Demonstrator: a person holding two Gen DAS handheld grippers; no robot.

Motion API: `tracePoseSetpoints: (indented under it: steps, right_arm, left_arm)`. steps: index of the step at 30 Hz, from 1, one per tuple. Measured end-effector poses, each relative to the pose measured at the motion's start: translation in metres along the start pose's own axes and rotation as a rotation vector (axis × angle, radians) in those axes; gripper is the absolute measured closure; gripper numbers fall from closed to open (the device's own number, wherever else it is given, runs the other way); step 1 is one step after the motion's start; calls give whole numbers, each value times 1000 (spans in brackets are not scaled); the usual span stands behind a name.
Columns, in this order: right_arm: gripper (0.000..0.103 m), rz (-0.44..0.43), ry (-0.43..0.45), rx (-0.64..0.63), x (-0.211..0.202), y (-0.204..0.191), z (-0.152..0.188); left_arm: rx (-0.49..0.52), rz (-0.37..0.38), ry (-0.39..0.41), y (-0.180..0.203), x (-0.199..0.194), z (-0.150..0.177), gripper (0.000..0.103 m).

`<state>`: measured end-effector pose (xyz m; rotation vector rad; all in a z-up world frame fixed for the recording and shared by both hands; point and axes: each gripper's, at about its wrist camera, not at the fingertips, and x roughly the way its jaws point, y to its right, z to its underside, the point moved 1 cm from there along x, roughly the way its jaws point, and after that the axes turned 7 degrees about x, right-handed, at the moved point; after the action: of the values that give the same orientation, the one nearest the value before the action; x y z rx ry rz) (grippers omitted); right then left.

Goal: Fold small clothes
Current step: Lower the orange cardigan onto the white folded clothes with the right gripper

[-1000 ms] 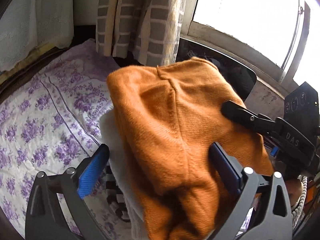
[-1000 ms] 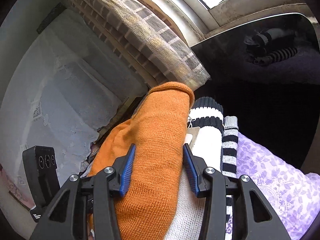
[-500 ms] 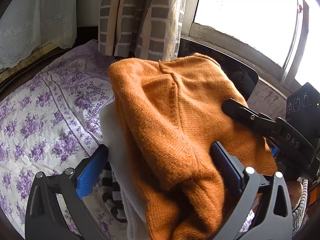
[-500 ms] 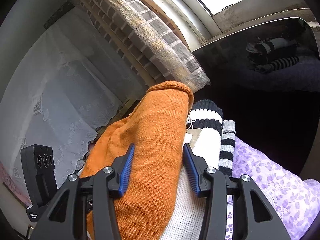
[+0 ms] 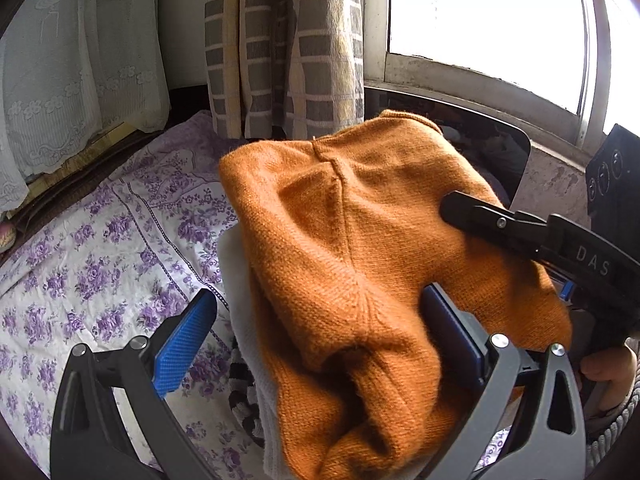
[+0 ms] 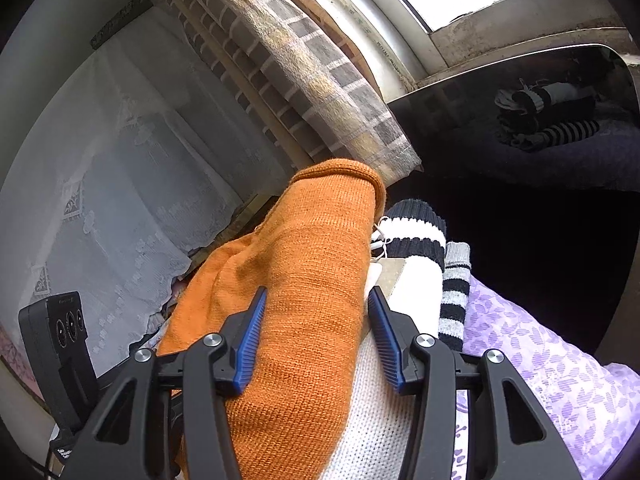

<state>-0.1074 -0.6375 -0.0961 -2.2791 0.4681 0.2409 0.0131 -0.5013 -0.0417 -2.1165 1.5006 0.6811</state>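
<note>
Your right gripper (image 6: 316, 338) is easing apart around the orange knit (image 6: 304, 300), which lies between its fingers over a white knit (image 6: 384, 432) on the floral bedsheet (image 5: 100, 248). Your left gripper (image 5: 320, 340) stands released; the bundle fills its gap toward 3 o'clock without being pinched. Let go fully now and the orange layer could slump off the white one, undoing the fold toward the striped socks (image 6: 452, 300) at 1 o'clock.
</note>
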Motion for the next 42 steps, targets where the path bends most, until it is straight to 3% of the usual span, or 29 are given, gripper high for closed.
tracePoseSetpoints:
  steps: [20, 21, 22, 24, 27, 31, 35, 42]
  right_arm:
    - [52, 54, -19, -27, 0, -10, -1]
    - [51, 61, -23, -30, 0, -12, -1]
    - [43, 88, -26, -34, -2, -14, -1]
    - [42, 101, -30, -39, -6, -17, 0]
    - [29, 193, 7, -83, -22, -29, 5]
    - [29, 230, 61, -149, -48, -43, 12]
    - [29, 259, 37, -179, -51, -39, 19]
    - [24, 264, 21, -141, -44, -36, 15]
  left_arm:
    - [-36, 6, -25, -2, -4, 6, 4]
    - [-39, 6, -28, -3, -4, 7, 4]
    - [-41, 2, -32, -3, -6, 8, 4]
    - [-38, -6, -38, -2, -11, 9, 4]
    - [-32, -26, -33, -2, -25, 14, 4]
    - [-83, -35, -2, -13, -46, 16, 4]
    - [-129, -5, -89, -27, -32, 23, 4]
    - [-101, -33, -93, -22, -31, 29, 4]
